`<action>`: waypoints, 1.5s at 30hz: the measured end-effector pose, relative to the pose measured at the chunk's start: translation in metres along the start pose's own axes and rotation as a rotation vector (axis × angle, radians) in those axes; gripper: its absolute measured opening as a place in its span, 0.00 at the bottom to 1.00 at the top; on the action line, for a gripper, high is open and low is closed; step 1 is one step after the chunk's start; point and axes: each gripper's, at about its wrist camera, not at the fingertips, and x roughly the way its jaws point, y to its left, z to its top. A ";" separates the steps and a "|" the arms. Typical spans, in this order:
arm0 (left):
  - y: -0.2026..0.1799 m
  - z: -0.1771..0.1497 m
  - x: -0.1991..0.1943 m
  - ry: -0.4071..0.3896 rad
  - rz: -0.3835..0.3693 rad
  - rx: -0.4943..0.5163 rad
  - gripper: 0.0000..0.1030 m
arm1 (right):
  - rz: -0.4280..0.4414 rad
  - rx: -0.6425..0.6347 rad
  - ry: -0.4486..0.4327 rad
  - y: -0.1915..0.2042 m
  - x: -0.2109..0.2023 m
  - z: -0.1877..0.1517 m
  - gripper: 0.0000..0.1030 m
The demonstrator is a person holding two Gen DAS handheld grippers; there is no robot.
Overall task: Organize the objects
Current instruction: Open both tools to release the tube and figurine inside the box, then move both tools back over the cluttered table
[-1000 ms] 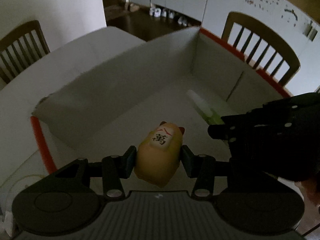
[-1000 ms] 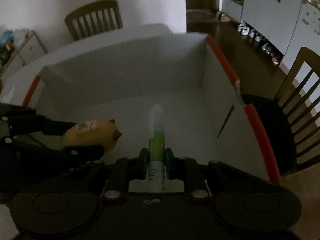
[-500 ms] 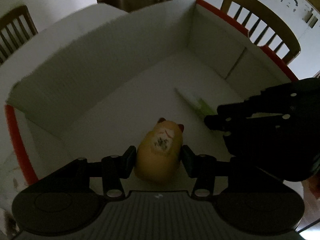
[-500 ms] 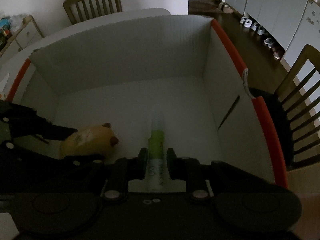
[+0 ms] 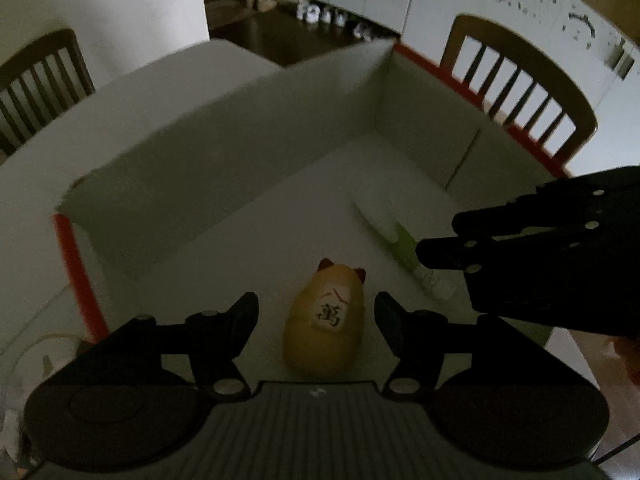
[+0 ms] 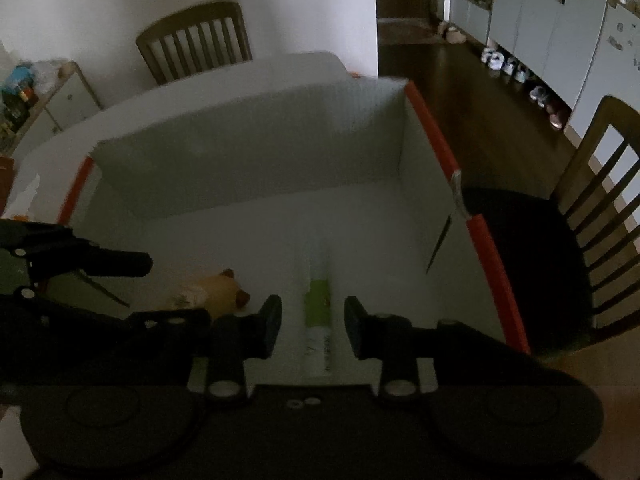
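Both items already lie on the box (image 5: pixel 224 168) floor: the cat figurine (image 5: pixel 325 322) between the left claw's (image 5: pixel 316 316) just-spread jaws, the green tube (image 6: pixel 318 316) between the right claw's (image 6: pixel 312 326) just-opened jaws, neither pinched. Only withdrawal apparently remains.

Cat figurine (image 6: pixel 218 294) in right wrist view — lower part hidden behind left tool (image 6: pixel 120 288), face label blurred. Base of figurine (image 5: pixel 324 324) in left wrist view cut by tool body. Green-white tube (image 5: pixel 400 246) blurred, near end hidden behind right tool (image 5: pixel 460 254); print on tube (image 6: pixel 318 316) unreadable, near end under tool body. Shoes (image 6: pixel 516 70) along cabinets too small to tell apart. Chair (image 5: pixel 38 80) cut off by left edge.
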 end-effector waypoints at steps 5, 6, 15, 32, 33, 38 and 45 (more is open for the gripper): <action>0.005 -0.002 -0.026 -0.078 -0.005 -0.058 0.61 | 0.024 -0.027 -0.055 0.006 -0.028 -0.003 0.36; 0.006 -0.004 -0.034 -0.093 -0.003 -0.063 0.61 | 0.027 -0.033 -0.066 0.007 -0.033 -0.003 0.36; 0.006 -0.022 -0.076 -0.240 -0.004 -0.080 0.61 | 0.057 -0.046 -0.163 0.024 -0.078 -0.013 0.38; 0.040 -0.084 -0.160 -0.423 -0.012 -0.066 0.61 | 0.028 0.028 -0.246 0.095 -0.113 -0.051 0.55; 0.042 -0.088 -0.164 -0.430 -0.011 -0.059 0.61 | 0.029 0.028 -0.249 0.100 -0.114 -0.053 0.57; 0.054 -0.106 -0.177 -0.445 -0.024 -0.047 0.65 | 0.017 0.025 -0.271 0.125 -0.120 -0.062 0.61; 0.075 -0.127 -0.189 -0.471 -0.032 -0.055 0.77 | 0.006 0.012 -0.289 0.153 -0.124 -0.073 0.67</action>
